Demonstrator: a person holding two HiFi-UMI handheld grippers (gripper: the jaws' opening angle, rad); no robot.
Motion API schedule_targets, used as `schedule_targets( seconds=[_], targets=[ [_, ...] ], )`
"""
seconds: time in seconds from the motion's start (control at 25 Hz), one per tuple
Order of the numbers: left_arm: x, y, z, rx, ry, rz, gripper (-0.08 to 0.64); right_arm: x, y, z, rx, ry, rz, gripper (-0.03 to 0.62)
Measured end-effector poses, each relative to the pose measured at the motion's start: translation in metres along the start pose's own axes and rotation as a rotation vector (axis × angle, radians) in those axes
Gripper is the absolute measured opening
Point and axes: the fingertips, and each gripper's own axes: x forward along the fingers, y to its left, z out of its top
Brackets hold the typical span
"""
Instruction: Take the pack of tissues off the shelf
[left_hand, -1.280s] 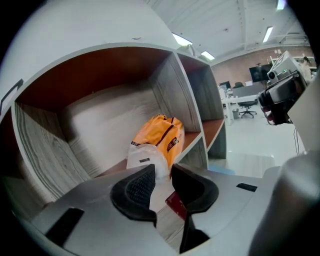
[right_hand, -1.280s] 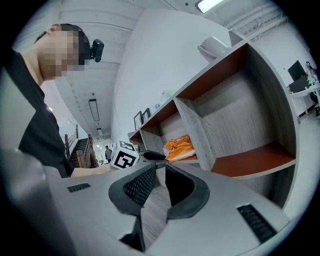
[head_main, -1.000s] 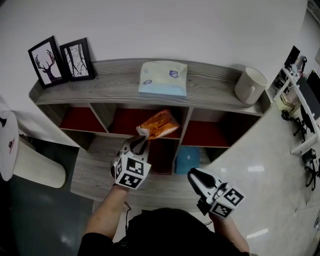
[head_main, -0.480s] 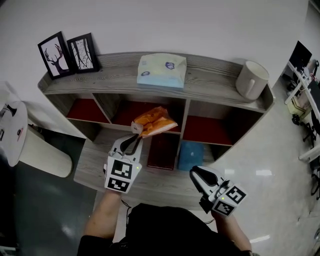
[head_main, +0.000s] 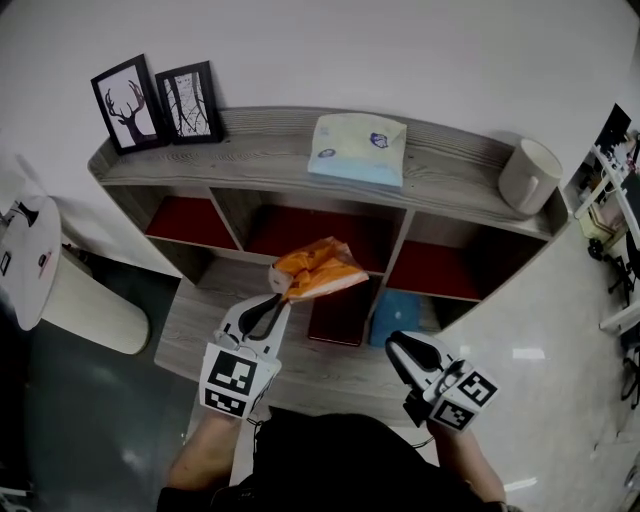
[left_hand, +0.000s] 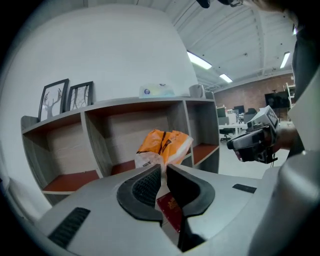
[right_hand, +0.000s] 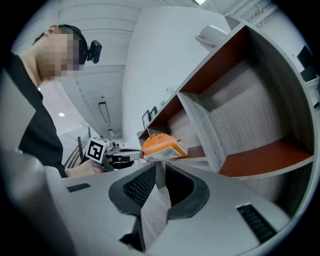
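The left hand-held gripper (head_main: 279, 296) is being kept closed on the pack of tissues (head_main: 320, 272), with the pack's crimped white end pinched between the ribbed black pads. The pack, a soft and crinkled pouch of glossy orange plastic, is being held tilted in the air in front of the middle compartment of the shelf (head_main: 250, 165), resting on no board. The right hand-held gripper (head_main: 396, 346) is being held low at the right, well apart from the pack, its jaws closed with nothing gripped between them. The shelf is being seen as grey, wood-grained boards with a curved top and dark red linings in the upper compartments. On the top board a flat pale pack (head_main: 358, 150) with a blue edge, a rounded cream mug (head_main: 530, 176) and two black-framed pictures (head_main: 158, 101) are being carried.
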Motion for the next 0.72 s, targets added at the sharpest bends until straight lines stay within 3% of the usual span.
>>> schedule_targets(
  seconds=[0.24, 0.72],
  targets=[
    [-0.021, 0.037, -0.034, -0.004, 0.006, -0.029, 0.048, 0.051, 0.014, -0.002, -0.013, 0.003, -0.03, 0.02],
    [-0.029, 0.077, -0.107, 0.003, 0.037, -0.164, 0.048, 0.13, 0.049, -0.024, 0.0, 0.053, -0.111, 0.02]
  ],
)
